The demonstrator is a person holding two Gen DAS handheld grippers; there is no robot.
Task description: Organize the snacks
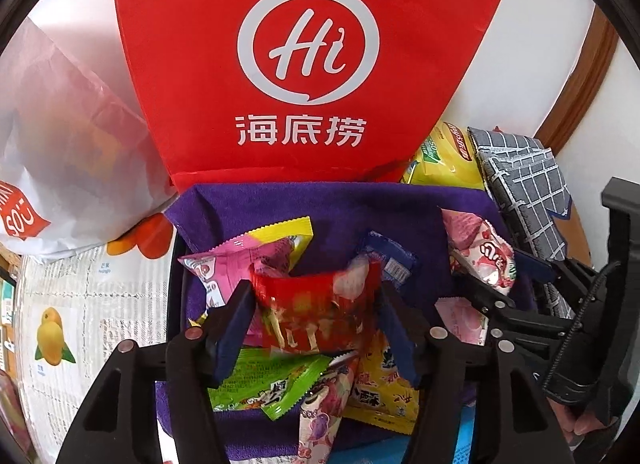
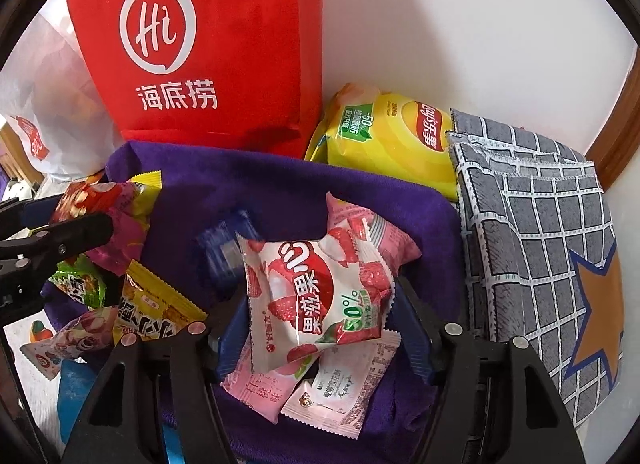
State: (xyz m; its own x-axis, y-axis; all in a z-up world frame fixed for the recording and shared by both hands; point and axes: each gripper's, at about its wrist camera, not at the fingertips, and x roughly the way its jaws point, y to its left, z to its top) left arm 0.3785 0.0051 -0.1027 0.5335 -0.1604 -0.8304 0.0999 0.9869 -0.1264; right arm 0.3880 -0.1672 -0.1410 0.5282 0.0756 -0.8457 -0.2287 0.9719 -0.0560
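Left gripper (image 1: 316, 296): fingers partly spread, red snack packet (image 1: 320, 312) between the blue pads; packet blurred, so cannot tell whether the pads press on it.
Right gripper (image 2: 320, 304): pinching a white-and-red lychee packet (image 2: 308, 292) by its side edges, the packet tilted up over the pile.
Under the right gripper: two pale pink packets (image 2: 256, 388) lying flat on the purple cloth (image 1: 320, 208).
Under the left gripper: green packet (image 1: 264, 384) and yellow packet (image 1: 380, 388) overlapping, a pink one with a yellow end just beyond.
Middle of the cloth: small blue packet (image 1: 390, 260), between the two piles.
Behind the cloth: red bag (image 1: 308, 64) with a white "Hi" logo, upright against the wall.
Right of the red bag: yellow crisps bag (image 2: 384, 144), touching a folded grey checked cloth (image 2: 532, 232).
Left of the red bag: white plastic bag (image 1: 60, 144), on a fruit-printed sheet (image 1: 80, 304) covering the bench.
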